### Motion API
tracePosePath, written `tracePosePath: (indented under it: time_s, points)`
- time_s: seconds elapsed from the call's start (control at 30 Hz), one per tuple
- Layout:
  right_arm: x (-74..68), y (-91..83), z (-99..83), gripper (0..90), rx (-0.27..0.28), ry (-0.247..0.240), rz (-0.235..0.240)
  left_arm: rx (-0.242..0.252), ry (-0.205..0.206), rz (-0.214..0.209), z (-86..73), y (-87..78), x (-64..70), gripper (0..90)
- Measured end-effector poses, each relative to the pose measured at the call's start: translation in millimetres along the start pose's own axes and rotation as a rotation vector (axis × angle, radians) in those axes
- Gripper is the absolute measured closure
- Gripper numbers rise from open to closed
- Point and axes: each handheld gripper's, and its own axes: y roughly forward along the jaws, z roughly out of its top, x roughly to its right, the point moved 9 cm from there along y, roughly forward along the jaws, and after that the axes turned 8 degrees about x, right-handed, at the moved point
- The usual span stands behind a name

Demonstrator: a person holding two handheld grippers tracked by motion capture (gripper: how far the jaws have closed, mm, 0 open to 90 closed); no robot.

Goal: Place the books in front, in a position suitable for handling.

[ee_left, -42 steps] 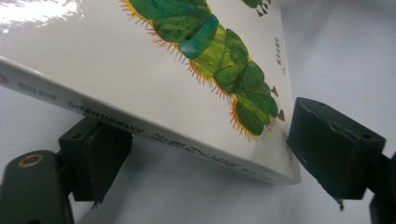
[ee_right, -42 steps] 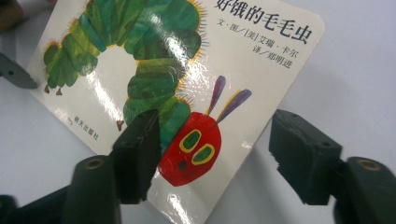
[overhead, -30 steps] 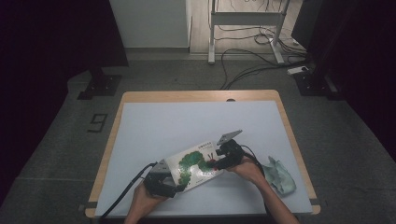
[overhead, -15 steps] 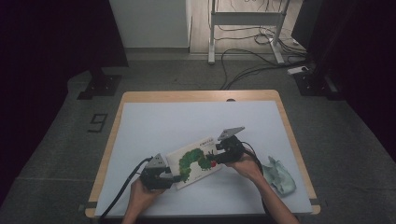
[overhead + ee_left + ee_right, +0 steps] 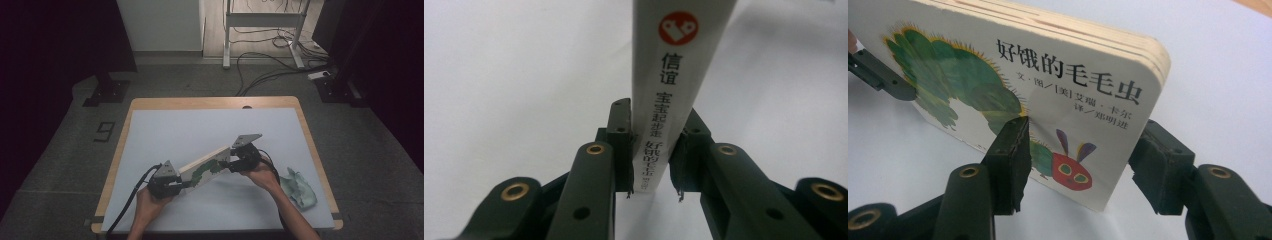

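Note:
A board book with a green caterpillar on its white cover is held tilted on its long edge over the white table top. My left gripper is shut on the book's near-left end. In the left gripper view the printed spine stands clamped in my left gripper. My right gripper grips the far-right end. In the right gripper view my right gripper straddles the cover's lower corner, one jaw in front and one behind.
A crumpled teal cloth lies on the table right of the person's right hand. The table's wooden rim borders the white top. Cables and a metal desk frame are on the floor behind.
The book lay flatter with its cover facing up; both grippers have since tipped it up onto its edge and raised it slightly.

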Motion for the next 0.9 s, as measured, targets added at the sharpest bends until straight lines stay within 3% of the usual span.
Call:
tracePosePath:
  time_s: [0.3,0.7,0.77,0.9]
  points:
    - [4.3,8.1,9.7,42.4,0.032,0.000,-0.026,0.019,0.052,0.035,6.4,-4.1,-20.0,72.1]
    - [3.5,13.2,5.5,42.8,0.037,0.007,-0.021,-0.012,0.033,0.057,1.1,-1.3,-23.3,69.4]
    - [3.1,12.8,5.5,43.0,0.040,0.006,-0.022,0.010,0.021,0.054,4.2,-3.2,-22.9,68.6]
    - [2.5,11.9,5.0,42.9,0.041,0.004,-0.019,0.097,-0.011,0.031,17.2,-13.1,-20.5,65.9]
